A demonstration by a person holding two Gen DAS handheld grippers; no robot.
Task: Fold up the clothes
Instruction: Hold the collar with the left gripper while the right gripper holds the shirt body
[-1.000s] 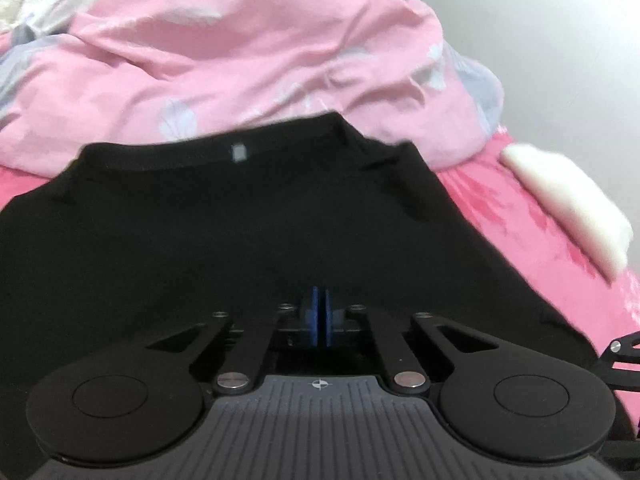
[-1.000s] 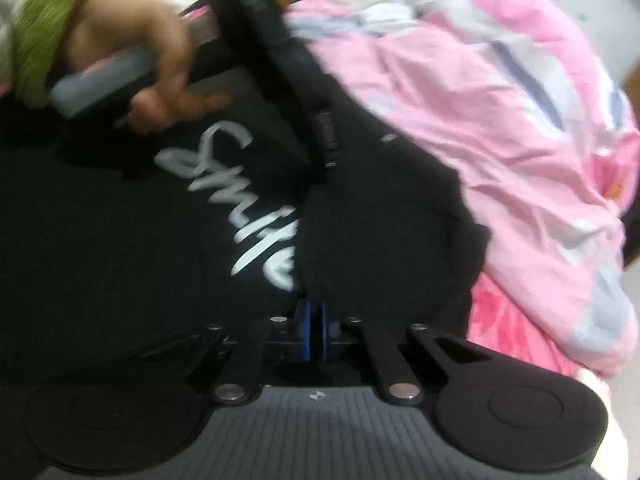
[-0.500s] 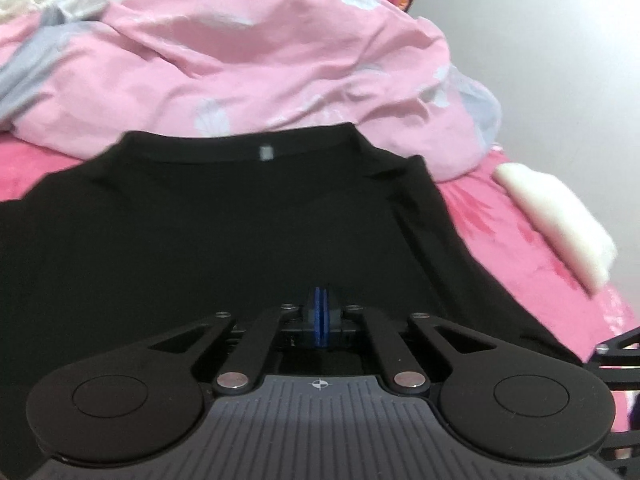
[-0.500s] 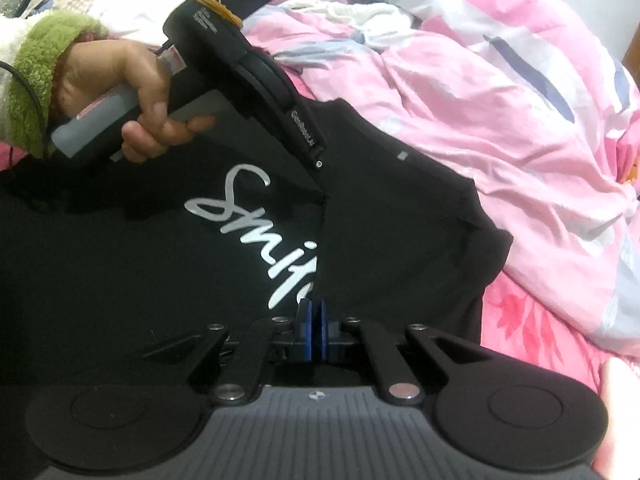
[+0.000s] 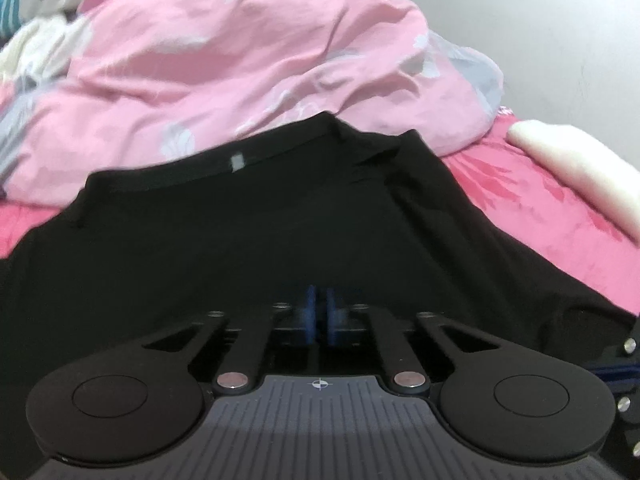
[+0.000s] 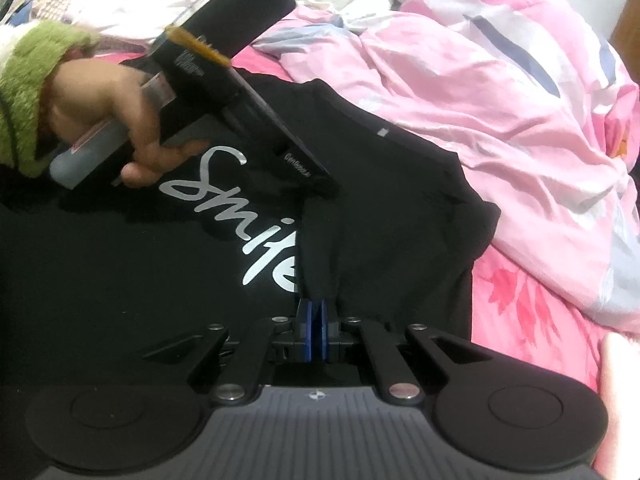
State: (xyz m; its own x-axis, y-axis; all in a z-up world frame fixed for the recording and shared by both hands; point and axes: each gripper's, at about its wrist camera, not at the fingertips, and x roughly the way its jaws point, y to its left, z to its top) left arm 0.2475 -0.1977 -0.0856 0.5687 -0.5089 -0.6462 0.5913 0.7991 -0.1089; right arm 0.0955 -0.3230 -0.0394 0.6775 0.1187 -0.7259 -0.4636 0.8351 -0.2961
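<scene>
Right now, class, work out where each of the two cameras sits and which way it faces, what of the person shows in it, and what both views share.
Left wrist: sits on the left gripper, looks down along its shut fingers over the black shirt toward the pink quilt; no part of the person shows.
Right wrist: sits on the right gripper, shut on a shirt fold, facing the "Smile" print; the left hand and green sleeve show.
Shared: shirt, its collar tag, quilt.
</scene>
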